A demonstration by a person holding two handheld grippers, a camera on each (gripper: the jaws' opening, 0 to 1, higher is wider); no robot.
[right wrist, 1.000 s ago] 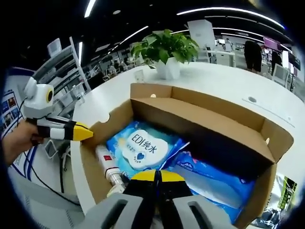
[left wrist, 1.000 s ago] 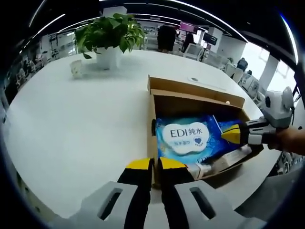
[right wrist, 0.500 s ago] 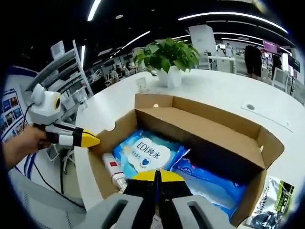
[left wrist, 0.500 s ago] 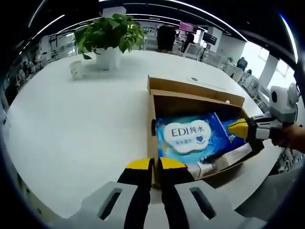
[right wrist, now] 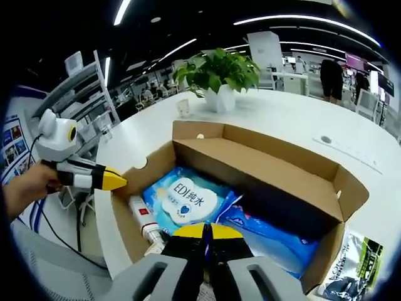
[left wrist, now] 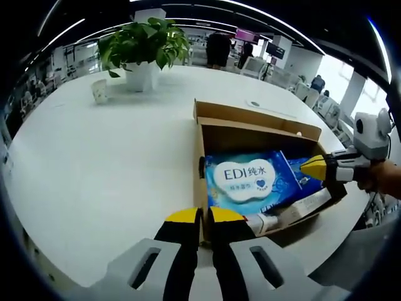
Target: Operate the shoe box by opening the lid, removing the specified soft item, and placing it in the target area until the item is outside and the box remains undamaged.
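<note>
Since 1 s ago, the right gripper (left wrist: 313, 166) has drawn back out of the shoe box (left wrist: 250, 128) to its near-right edge, tip no longer over the blue packs; box & contents sit as before.

L gripper view: left gripper (left wrist: 205, 216) at bottom, yellow-tipped jaws pressed together, nothing between them, just beside box's near wall. Box open, lid flap up at far side. Inside: blue wet-wipe pack (left wrist: 247, 179) marked "EDI", a white tube (left wrist: 285, 213) along the near wall.

R gripper view: right gripper's jaws closed, empty, tips above box's near edge (right wrist: 205, 231). 2nd blue pack (right wrist: 276, 235) beside the wipes. Dark packet (right wrist: 354, 266) on white table (left wrist: 94, 157) outside box. Farther off: potted plant (left wrist: 144, 47), small cup (left wrist: 100, 89).
</note>
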